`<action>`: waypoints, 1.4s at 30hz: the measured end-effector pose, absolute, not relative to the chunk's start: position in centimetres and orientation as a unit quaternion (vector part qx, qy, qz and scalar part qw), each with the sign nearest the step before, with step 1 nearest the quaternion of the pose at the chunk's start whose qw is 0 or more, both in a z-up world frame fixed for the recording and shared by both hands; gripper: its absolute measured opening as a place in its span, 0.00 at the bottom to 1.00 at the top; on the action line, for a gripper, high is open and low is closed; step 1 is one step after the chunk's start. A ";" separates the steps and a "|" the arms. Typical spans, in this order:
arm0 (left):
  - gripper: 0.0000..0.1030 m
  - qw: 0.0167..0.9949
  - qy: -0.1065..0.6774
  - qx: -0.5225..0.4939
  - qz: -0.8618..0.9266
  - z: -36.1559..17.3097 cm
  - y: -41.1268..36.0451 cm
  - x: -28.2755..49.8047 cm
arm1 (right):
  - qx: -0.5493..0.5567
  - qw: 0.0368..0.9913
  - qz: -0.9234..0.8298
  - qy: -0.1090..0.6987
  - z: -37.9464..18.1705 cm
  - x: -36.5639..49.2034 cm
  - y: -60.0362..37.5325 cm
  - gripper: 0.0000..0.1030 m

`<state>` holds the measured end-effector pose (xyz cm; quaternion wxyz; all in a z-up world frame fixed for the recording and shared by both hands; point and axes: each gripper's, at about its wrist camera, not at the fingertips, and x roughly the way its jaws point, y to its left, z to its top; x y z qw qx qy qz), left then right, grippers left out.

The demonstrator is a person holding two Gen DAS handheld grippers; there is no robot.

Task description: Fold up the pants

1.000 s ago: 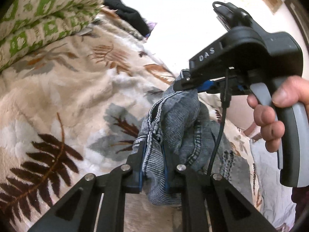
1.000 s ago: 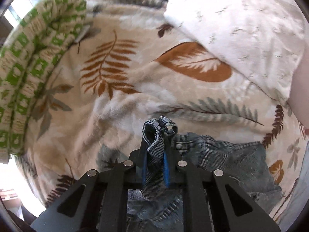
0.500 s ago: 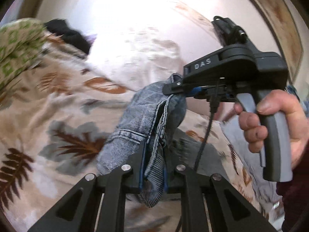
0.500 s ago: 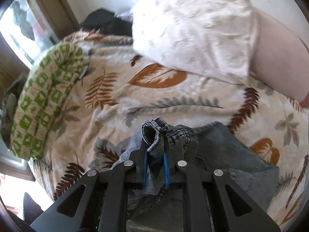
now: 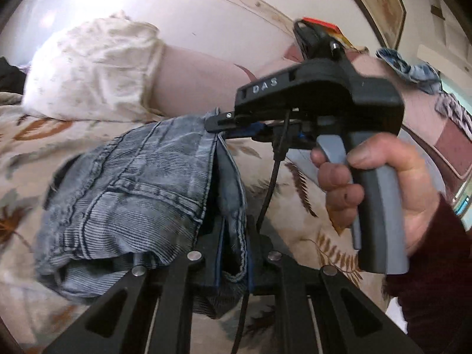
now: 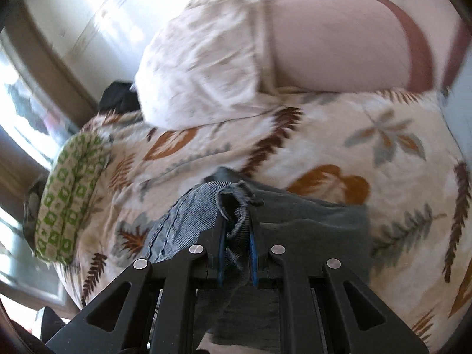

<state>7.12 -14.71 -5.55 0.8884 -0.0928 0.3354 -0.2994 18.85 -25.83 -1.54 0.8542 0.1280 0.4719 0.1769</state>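
The blue denim pants (image 5: 138, 194) hang bunched above a leaf-print blanket (image 5: 23, 153). My left gripper (image 5: 231, 236) is shut on a hem edge of the pants. In the left wrist view the right gripper (image 5: 219, 125), held by a hand (image 5: 383, 183), pinches another edge of the pants higher up. In the right wrist view my right gripper (image 6: 237, 230) is shut on a bunched fold of the pants (image 6: 191, 212), which trail down over the blanket (image 6: 339, 147).
A white pillow (image 6: 203, 59) and a pink one (image 6: 333, 41) lie at the bed's head. A green-patterned cushion (image 6: 67, 200) sits at the left edge by a window. Dark clothing (image 6: 118, 97) lies behind the white pillow. More denim (image 5: 407, 67) lies far right.
Both grippers have risen and tilted up with the pants, lifting them off the blanket. The pillows and wall have come into view. Both grips are unchanged.
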 end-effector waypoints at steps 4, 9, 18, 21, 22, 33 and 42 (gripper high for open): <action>0.10 0.875 0.340 -0.083 -0.334 -5.6 -16.9 6.8 | 0.173 0.862 0.150 0.453 -3.5 18.7 -30.9 0.09; 0.10 0.861 0.327 -0.047 -0.388 -3.9 -18.2 4.5 | 0.224 0.860 0.150 0.434 -4.7 18.1 -35.0 0.12; 0.10 0.901 0.281 -0.064 -0.325 2.6 -7.6 7.8 | 0.315 0.810 0.217 0.443 -5.6 14.4 -36.1 0.58; 0.10 0.910 0.309 -0.086 -0.261 1.6 -2.6 10.7 | 0.348 0.795 0.231 0.440 -6.3 12.9 -35.6 0.65; 0.10 0.908 0.326 -0.097 -0.243 0.7 -1.2 11.7 | 0.361 0.789 0.227 0.442 -6.9 12.3 -35.4 0.67; 0.07 0.859 0.463 -0.045 -0.212 -7.7 -3.2 12.0 | 0.460 0.723 0.202 0.474 -12.7 10.6 -32.5 0.70; 0.05 0.861 0.434 0.030 -0.265 -7.4 -10.0 9.7 | 0.473 0.720 0.257 0.438 -11.0 10.2 -32.2 0.71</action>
